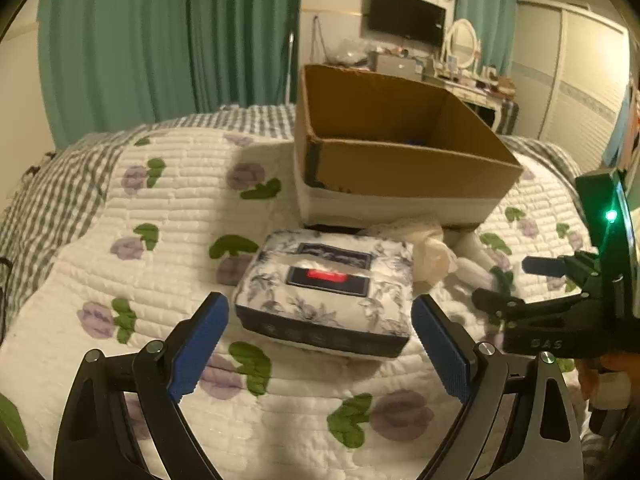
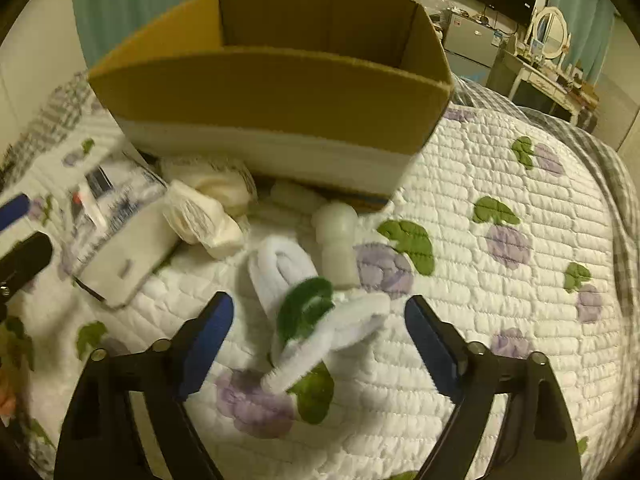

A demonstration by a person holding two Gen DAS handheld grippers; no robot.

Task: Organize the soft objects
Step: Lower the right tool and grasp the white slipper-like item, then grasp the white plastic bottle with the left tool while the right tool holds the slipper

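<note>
From your left wrist, the left gripper (image 1: 320, 344) is spread wide and empty, the floral tissue pack (image 1: 326, 294) lying crosswise just ahead between its fingers, the cardboard box (image 1: 400, 160) beyond. From your right wrist, the right gripper (image 2: 318, 340) gapes empty around a white rolled cloth (image 2: 316, 320) with a green ring, perhaps a sock, on the bed quilt (image 2: 500, 280).

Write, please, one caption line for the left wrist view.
Open left tongs frame a floral tissue pack on the quilted bed, before a cardboard box.
</note>
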